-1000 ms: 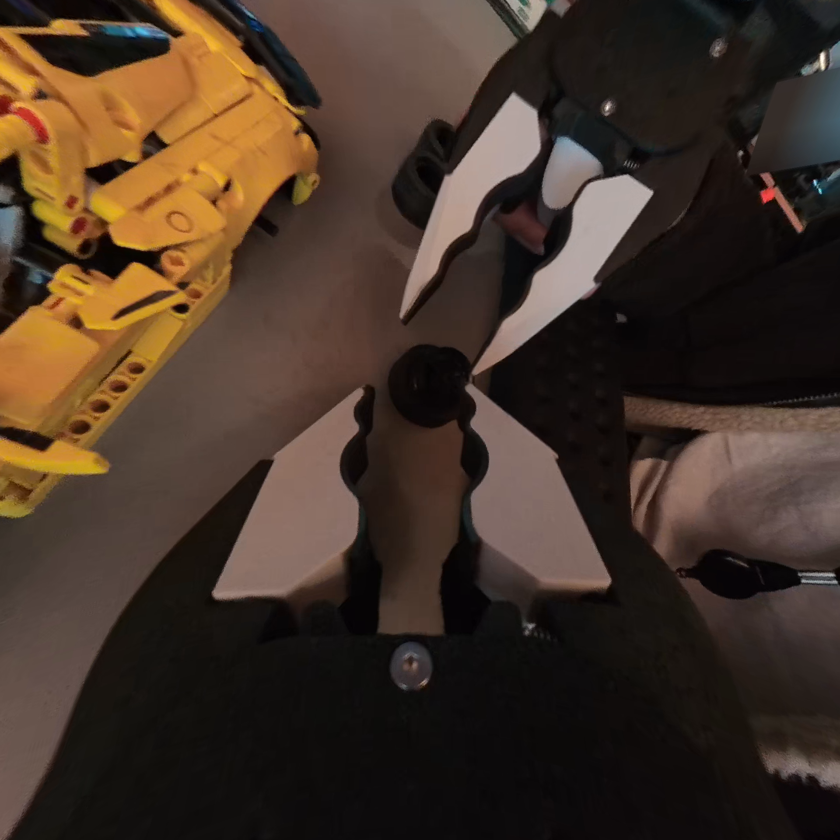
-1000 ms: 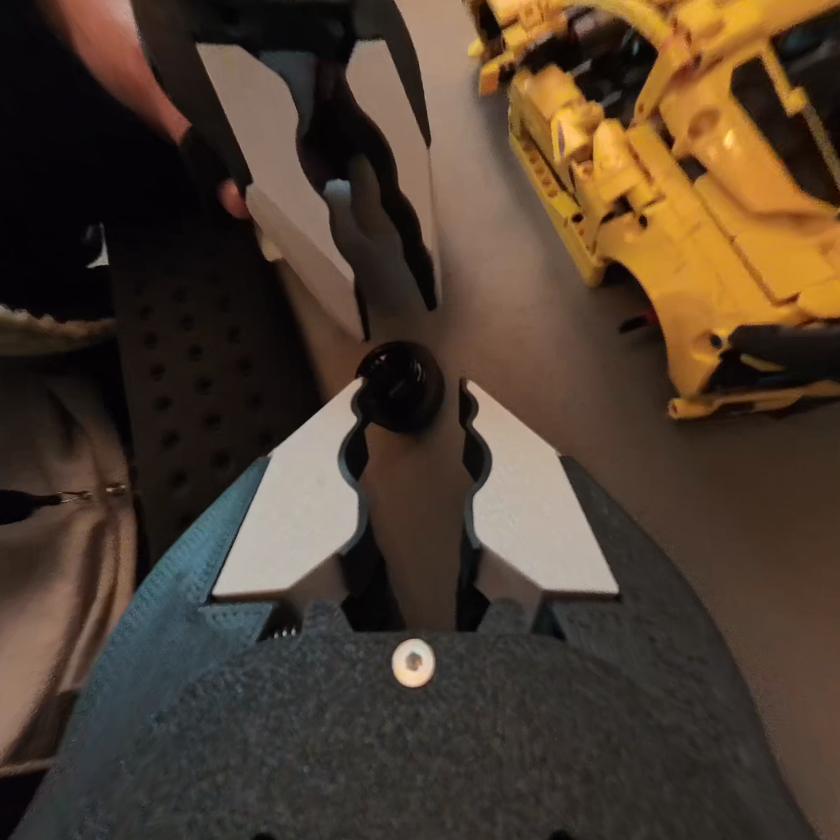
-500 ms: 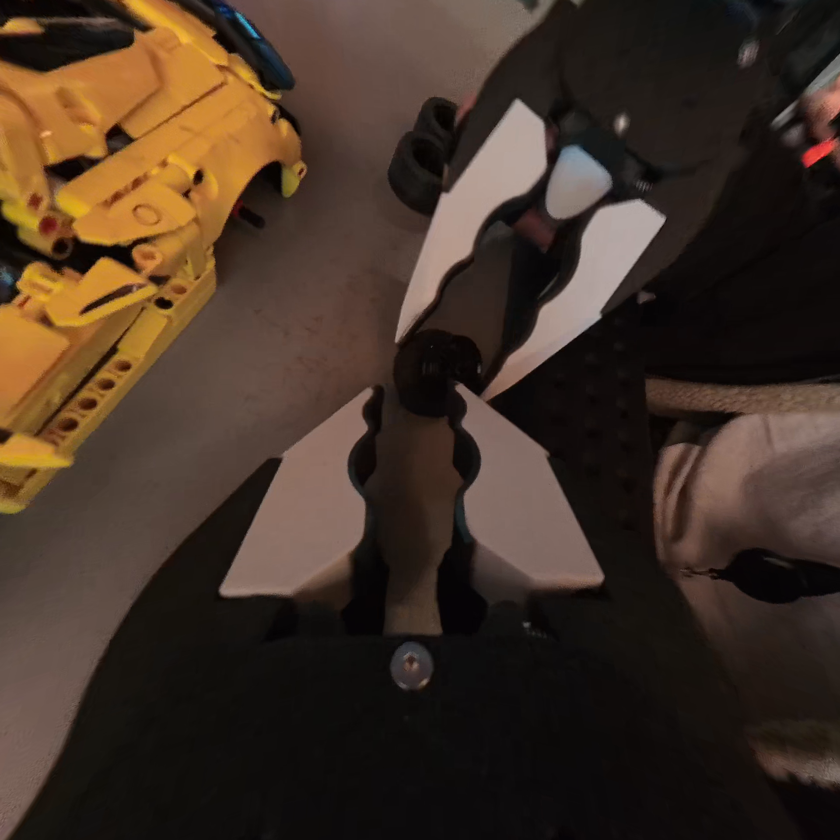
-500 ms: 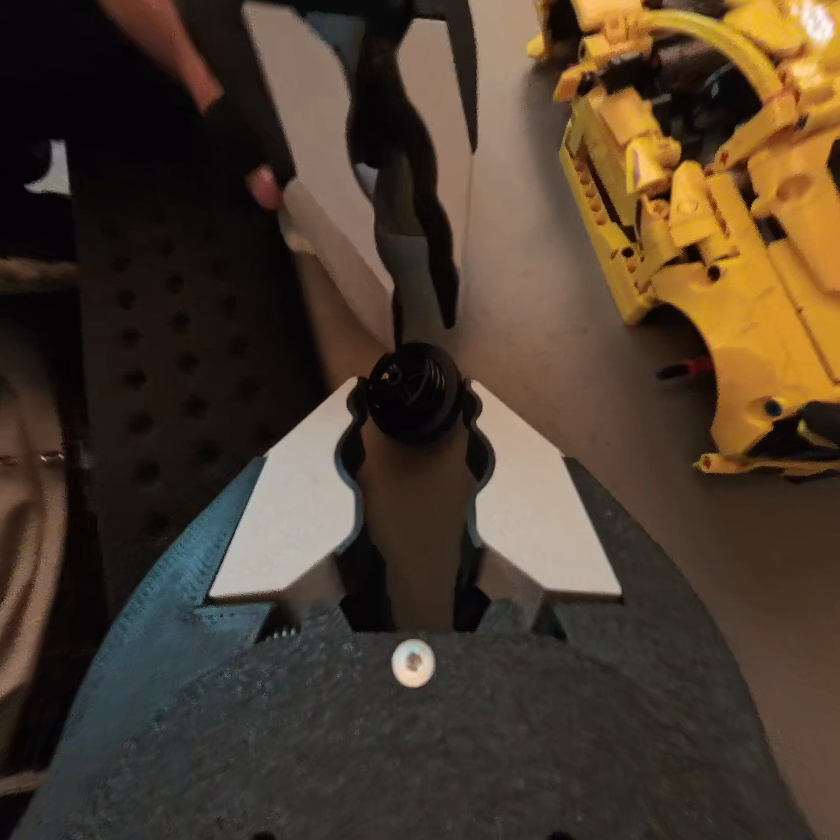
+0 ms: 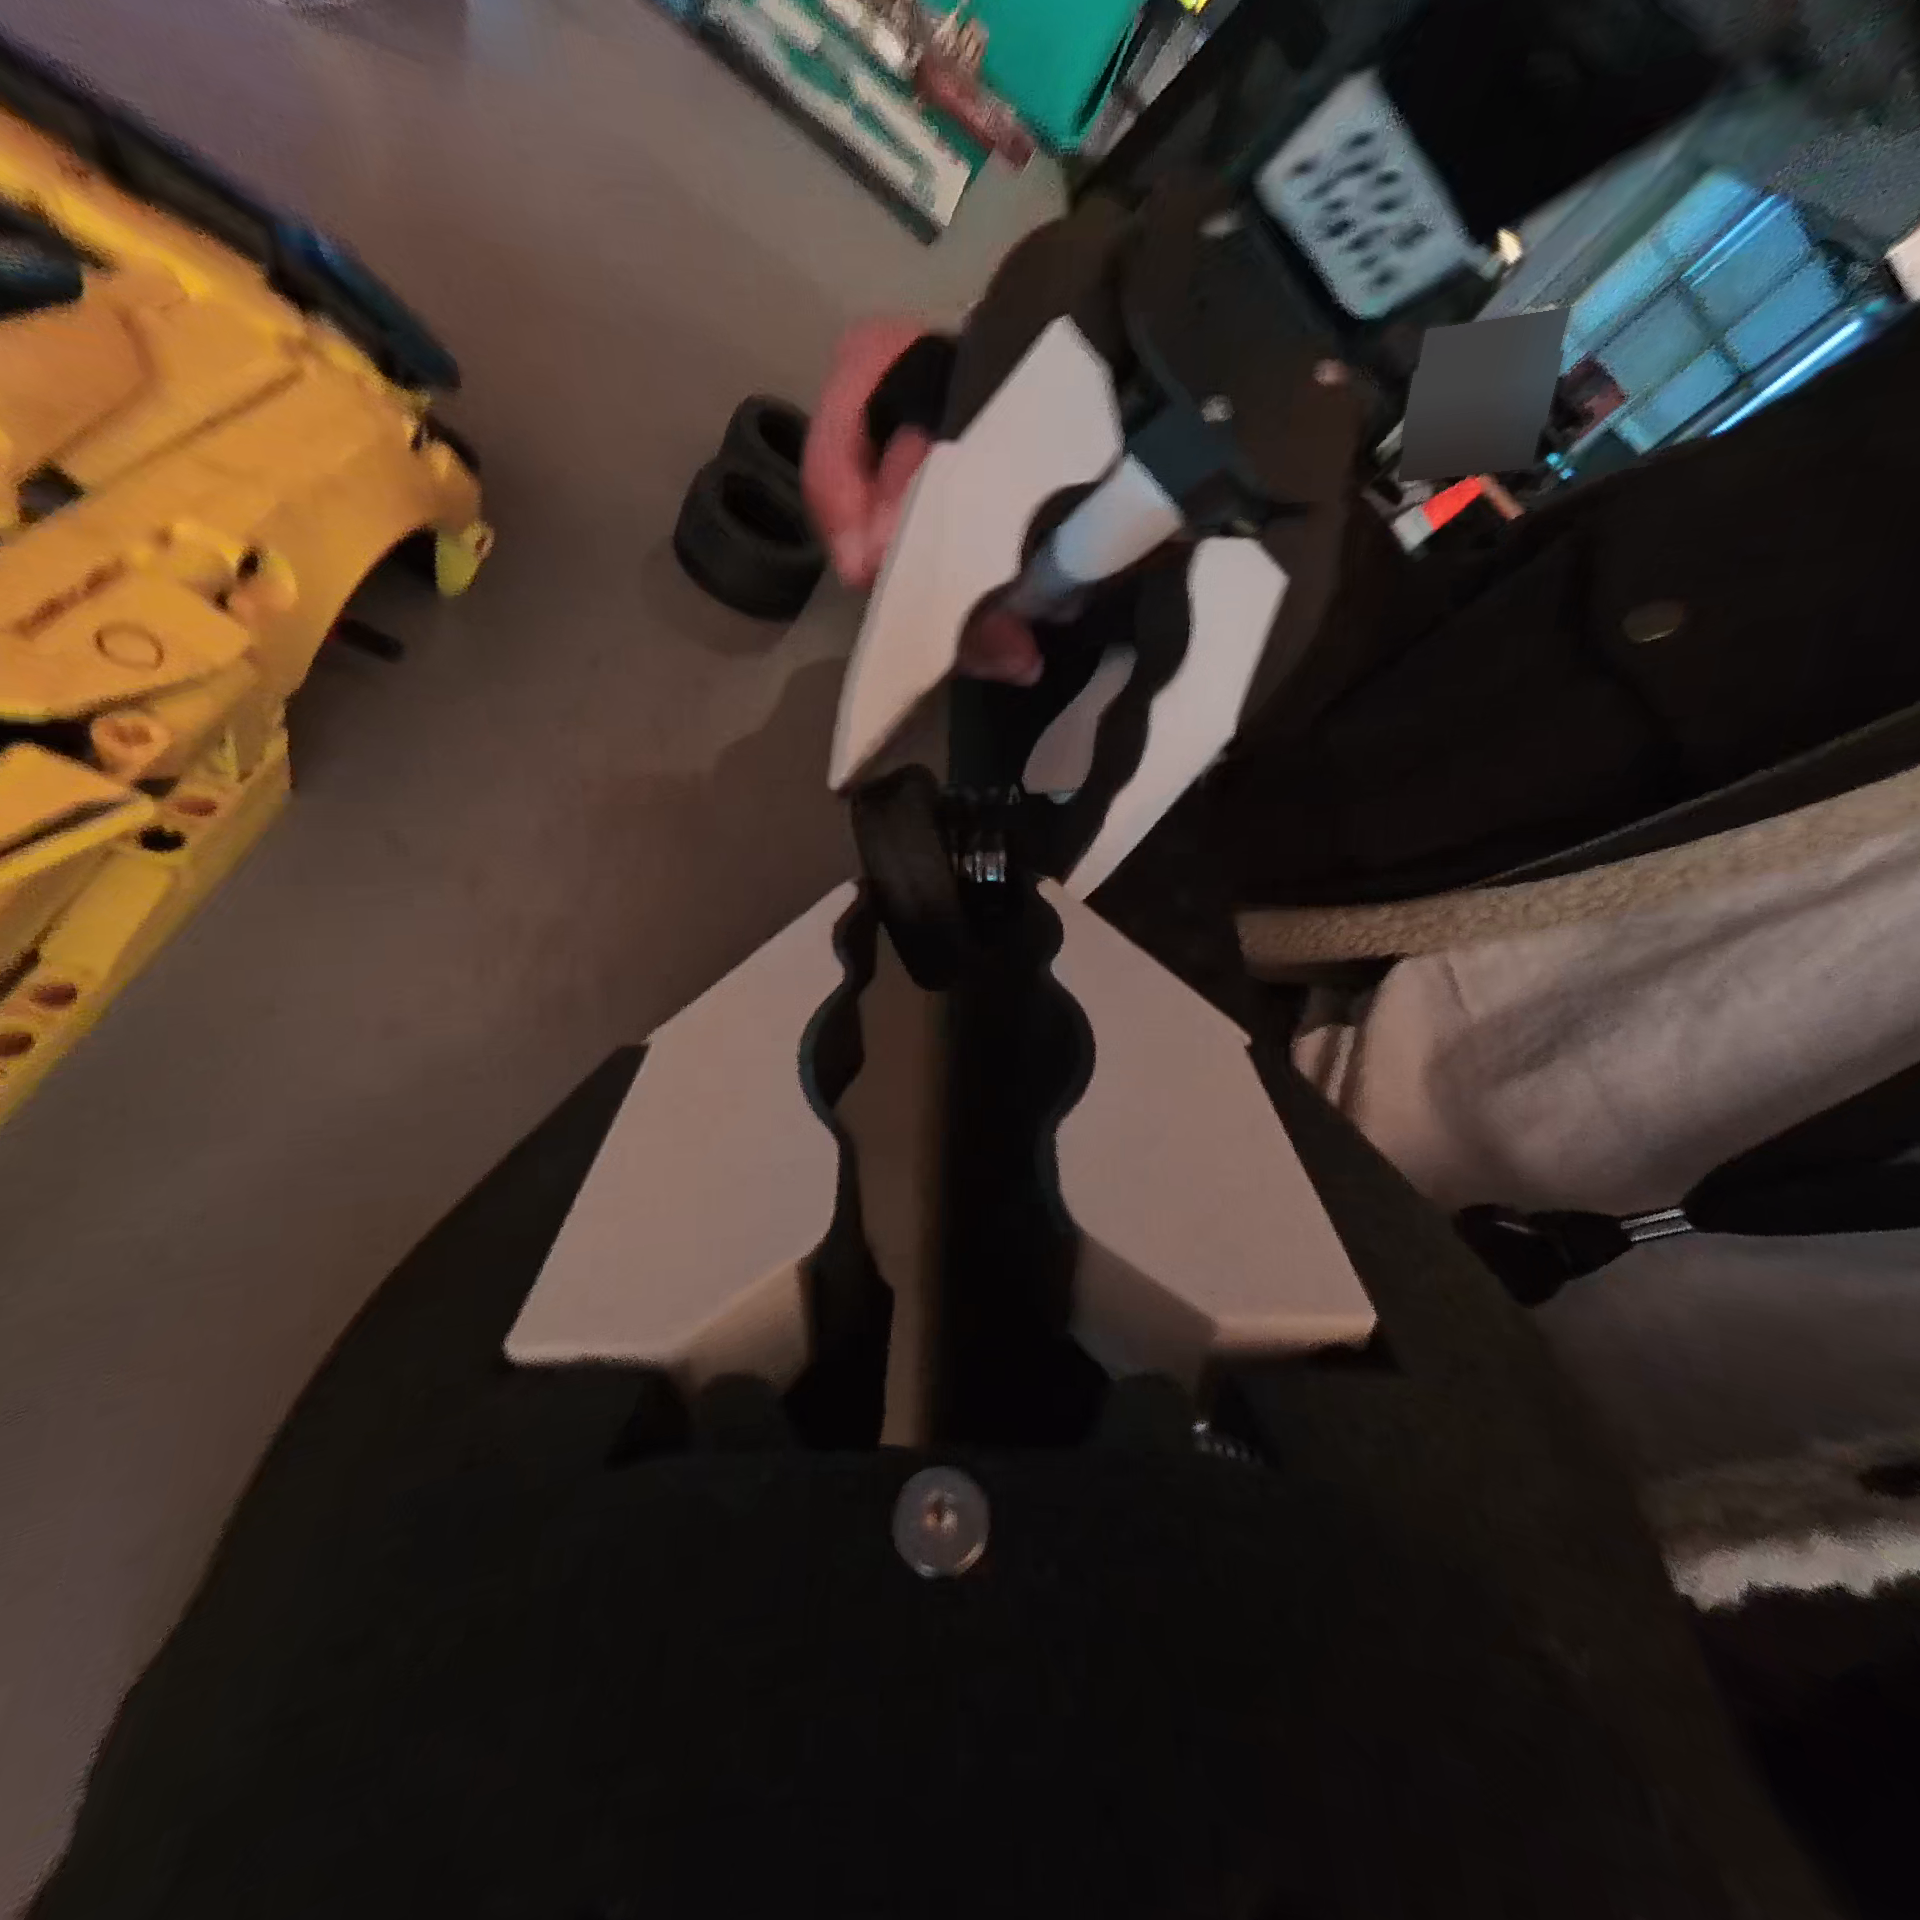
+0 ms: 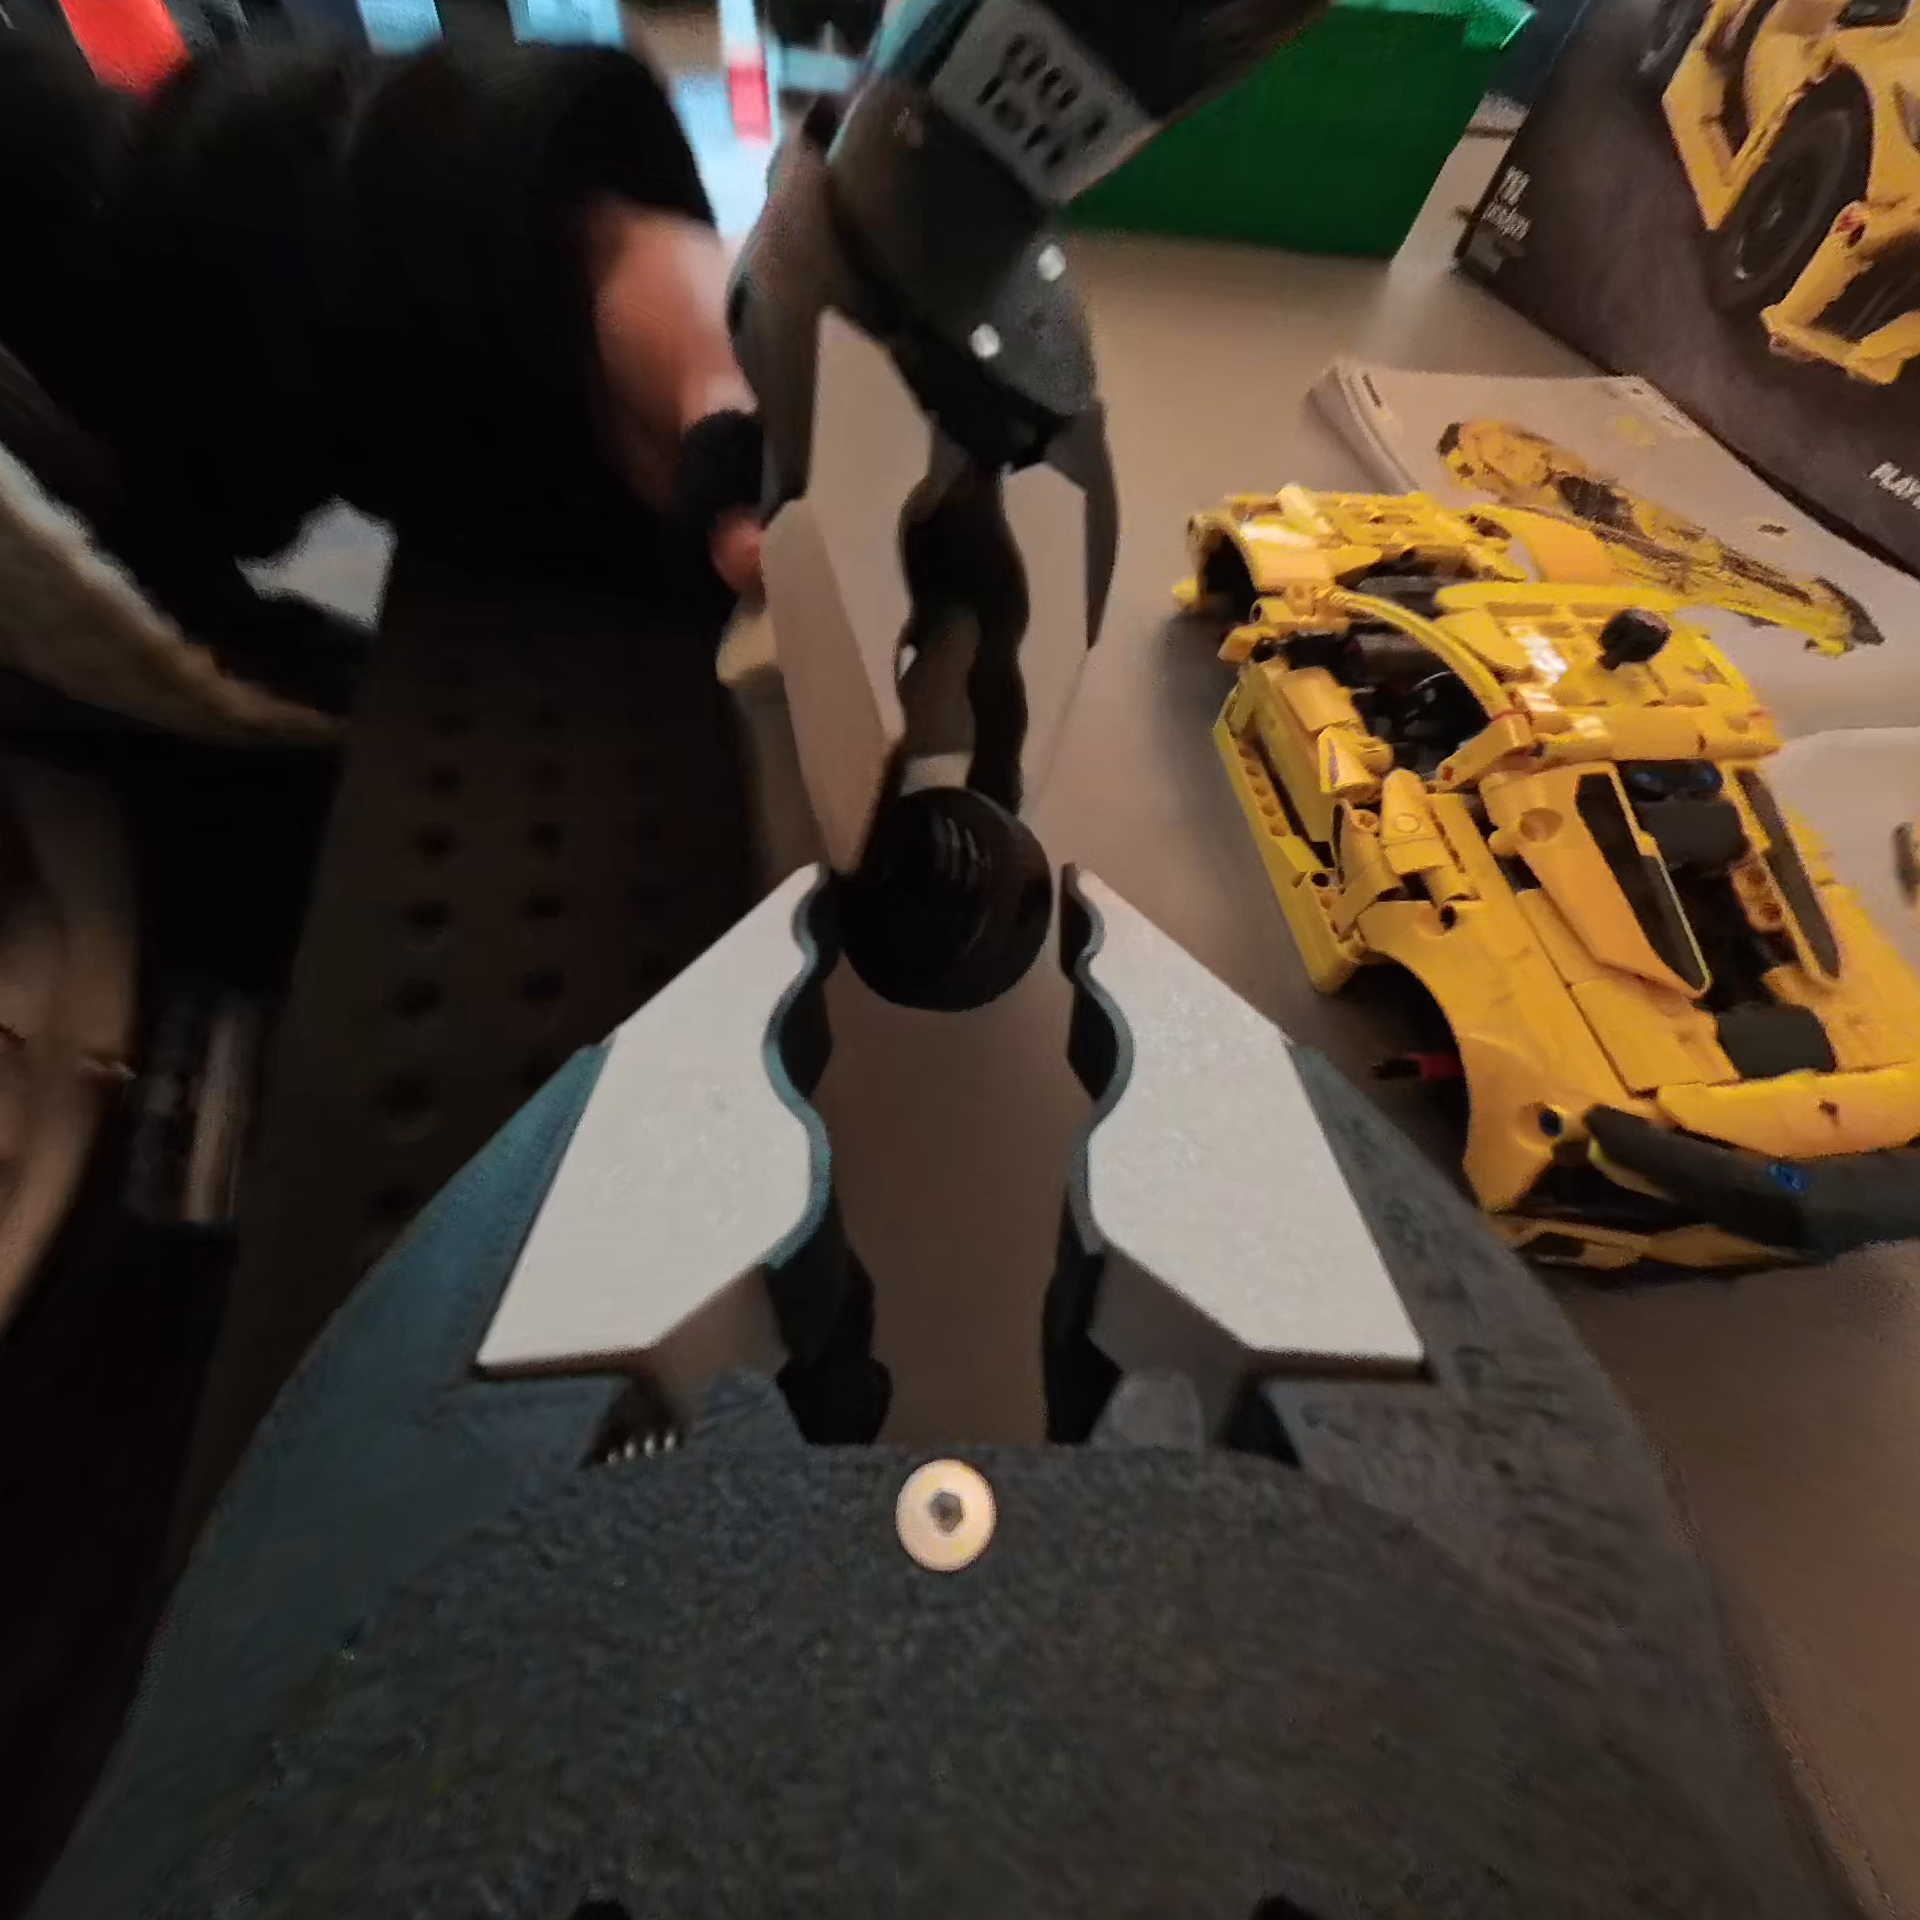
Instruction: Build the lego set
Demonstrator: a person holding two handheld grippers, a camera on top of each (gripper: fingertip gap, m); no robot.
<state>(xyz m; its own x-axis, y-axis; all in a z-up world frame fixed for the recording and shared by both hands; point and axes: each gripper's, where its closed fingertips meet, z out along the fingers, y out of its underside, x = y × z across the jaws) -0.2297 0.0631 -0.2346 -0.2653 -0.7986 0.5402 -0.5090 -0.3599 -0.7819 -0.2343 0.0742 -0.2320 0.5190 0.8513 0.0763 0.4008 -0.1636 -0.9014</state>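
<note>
Ribbed black wheel [image 6: 940, 914] sits pinched by the left gripper [image 5: 951, 894]; whether the right gripper [image 6: 940, 883] also grips it is unclear.

Each hand-held gripper [image 6: 940, 883] has pale wedge-shaped fingers [image 6: 675, 1174] with wavy dark inner edges, a textured dark body and one silver screw [image 6: 945, 1514].

A small black wheel [image 5: 920, 888] is sitting off the table, turned edge-on in the left wrist view, its round face [image 6: 940, 909] showing in the right. The yellow lego car [image 6: 1538, 914], partly built and wheelless, is lying on the table, with two black tyres [image 5: 750, 520] stacked nearby.
</note>
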